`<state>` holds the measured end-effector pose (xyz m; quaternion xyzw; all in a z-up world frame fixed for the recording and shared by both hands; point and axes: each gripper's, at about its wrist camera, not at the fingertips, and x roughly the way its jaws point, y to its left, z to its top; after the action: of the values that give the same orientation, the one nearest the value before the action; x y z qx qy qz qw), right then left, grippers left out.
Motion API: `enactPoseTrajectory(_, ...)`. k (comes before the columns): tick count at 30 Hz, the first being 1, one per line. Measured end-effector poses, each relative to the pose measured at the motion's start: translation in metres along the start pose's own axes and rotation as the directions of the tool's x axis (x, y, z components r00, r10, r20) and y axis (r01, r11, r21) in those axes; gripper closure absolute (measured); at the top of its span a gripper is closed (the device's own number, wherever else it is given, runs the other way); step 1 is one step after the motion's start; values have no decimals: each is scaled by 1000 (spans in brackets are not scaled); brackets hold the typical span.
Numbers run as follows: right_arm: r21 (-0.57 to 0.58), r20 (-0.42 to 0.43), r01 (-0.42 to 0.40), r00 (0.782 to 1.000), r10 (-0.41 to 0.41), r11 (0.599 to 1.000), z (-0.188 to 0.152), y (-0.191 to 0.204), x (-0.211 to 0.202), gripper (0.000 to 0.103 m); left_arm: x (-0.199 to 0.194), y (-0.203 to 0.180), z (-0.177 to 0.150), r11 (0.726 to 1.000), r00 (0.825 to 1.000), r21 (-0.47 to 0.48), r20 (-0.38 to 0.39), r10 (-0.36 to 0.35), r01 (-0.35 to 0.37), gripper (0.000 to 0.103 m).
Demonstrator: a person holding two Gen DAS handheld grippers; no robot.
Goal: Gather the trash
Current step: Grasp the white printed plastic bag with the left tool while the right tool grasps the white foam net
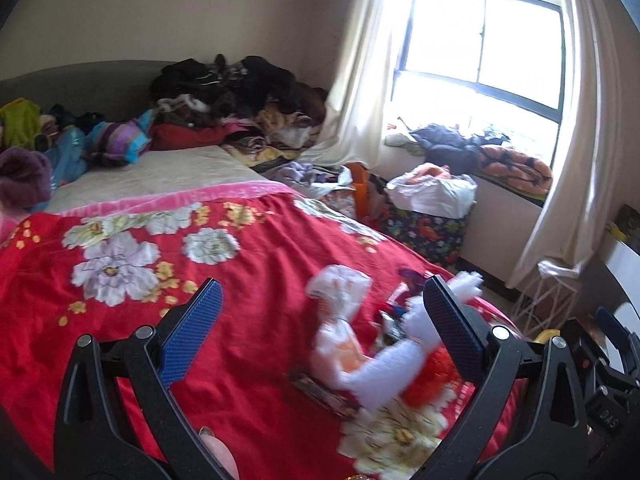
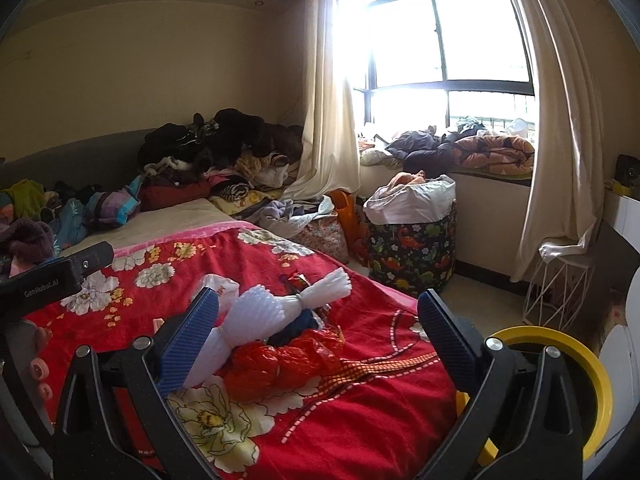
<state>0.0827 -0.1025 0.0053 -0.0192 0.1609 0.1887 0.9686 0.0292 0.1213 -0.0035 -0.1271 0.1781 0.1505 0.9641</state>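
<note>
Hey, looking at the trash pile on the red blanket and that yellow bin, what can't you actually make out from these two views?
- Left wrist view: the pile is motion-blurred; the white foam and plastic bag smear together.
- Right wrist view: the dark item is partly covered by foam and the red bag; unidentifiable.
- Yellow bin: the right tongs block its inside, and the frame edge cuts it off.

This is a bedroom in a lived-in home. A bed with a red floral blanket fills the near left, its dark headboard against the far wall with heaped clothes piled before it. At the far right a large window with cream curtains lights a sill strewn with bedding, above a dinosaur-print laundry basket on the floor.
</note>
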Motion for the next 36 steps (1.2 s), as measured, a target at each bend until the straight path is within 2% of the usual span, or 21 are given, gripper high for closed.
enactPoseTrajectory(2,4,-19,-27,999,27,1000,3,6,8,6,6,8,4,1000,1000,-13,-5,19,-19,11)
enactPoseTrajectory(6,18,-58,-88,994,89,996,7,15,29,6,28,17,9,999,997,1,-63,53,-53,11)
enactPoseTrajectory(11,36,-105,-143,984,146,989,11,17,53,6,59,20,8,1000,991,15,-131,-3,5,11)
enactPoseTrajectory(18,91,-228,-135,962,153,987,3,12,91,6,106,15,-4,993,960,34,-262,-96,109,11)
enactPoseTrajectory(20,108,-256,-140,953,163,984,-1,12,99,7,115,16,-8,993,948,24,-300,-103,116,11)
enactPoseTrajectory(22,127,-277,-156,943,186,980,-4,13,107,10,123,17,-13,992,934,0,-338,-119,126,22)
enactPoseTrajectory(26,179,-340,-173,913,226,969,-10,11,128,24,136,24,-22,981,890,-101,-413,-195,168,31)
enactPoseTrajectory(28,239,-381,-194,882,276,951,-13,8,140,33,140,23,-27,972,869,-131,-438,-233,195,33)
enactPoseTrajectory(31,321,-400,-220,850,343,921,-16,4,147,55,141,19,-32,964,848,-153,-460,-264,217,35)
enactPoseTrajectory(32,344,-395,-238,841,370,908,-17,3,147,70,142,18,-34,960,839,-168,-468,-278,224,37)
enactPoseTrajectory(33,354,-390,-249,837,384,902,-17,2,146,75,142,16,-35,959,834,-175,-474,-282,224,41)
enactPoseTrajectory(36,360,-353,-279,842,407,890,-12,-1,136,85,143,11,-38,960,822,-178,-499,-276,214,49)
